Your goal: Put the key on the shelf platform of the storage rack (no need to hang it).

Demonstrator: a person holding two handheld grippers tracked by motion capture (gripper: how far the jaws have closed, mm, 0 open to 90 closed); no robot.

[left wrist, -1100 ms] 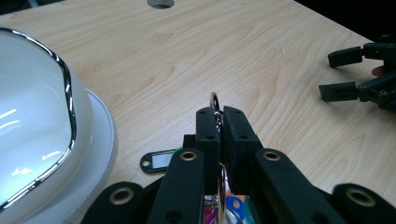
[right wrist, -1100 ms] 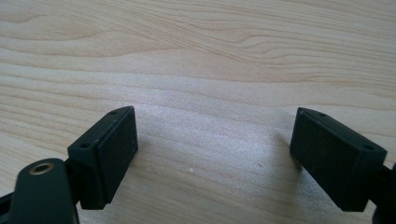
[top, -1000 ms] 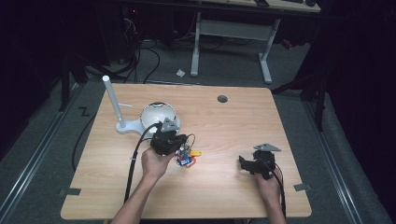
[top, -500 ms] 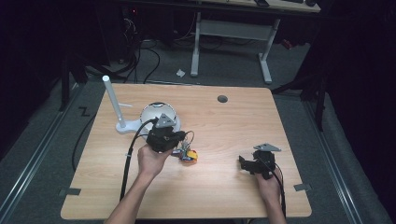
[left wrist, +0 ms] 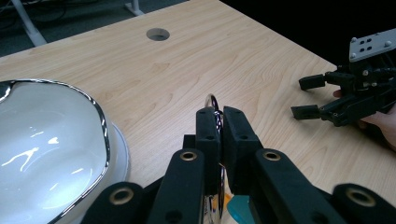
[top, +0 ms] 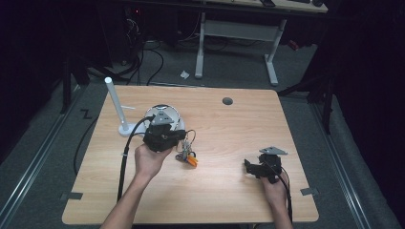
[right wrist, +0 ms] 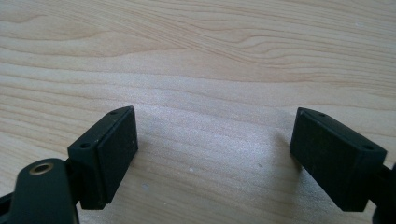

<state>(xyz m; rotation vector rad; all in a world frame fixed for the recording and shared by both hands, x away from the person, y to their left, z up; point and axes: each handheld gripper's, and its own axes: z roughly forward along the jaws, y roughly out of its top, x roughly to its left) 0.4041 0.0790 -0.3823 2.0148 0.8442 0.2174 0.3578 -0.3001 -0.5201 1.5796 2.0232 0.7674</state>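
My left gripper point(top: 183, 137) is shut on a thin metal ring point(left wrist: 213, 103), which stands edge-on between its pads in the left gripper view. A small bunch of orange and blue pieces point(top: 189, 158) hangs from that ring down to the tabletop. A white bowl with a chrome rim point(left wrist: 51, 140) sits just left of the left gripper, partly hidden under it in the high view. My right gripper point(right wrist: 215, 135) is open low over bare wood at the table's right, with nothing between its pads; it also shows as the far gripper point(left wrist: 322, 98) in the left gripper view.
A white post on a round base point(top: 116, 104) stands at the table's left, behind the bowl. A round cable hole point(top: 227, 101) lies near the far edge of the wooden table point(top: 229, 200). Cables trail from both grippers toward the near edge.
My left hand has risen and drawn back toward the bowl with the ring in its jaws, so the hanging bunch has followed. The right gripper has stayed put.
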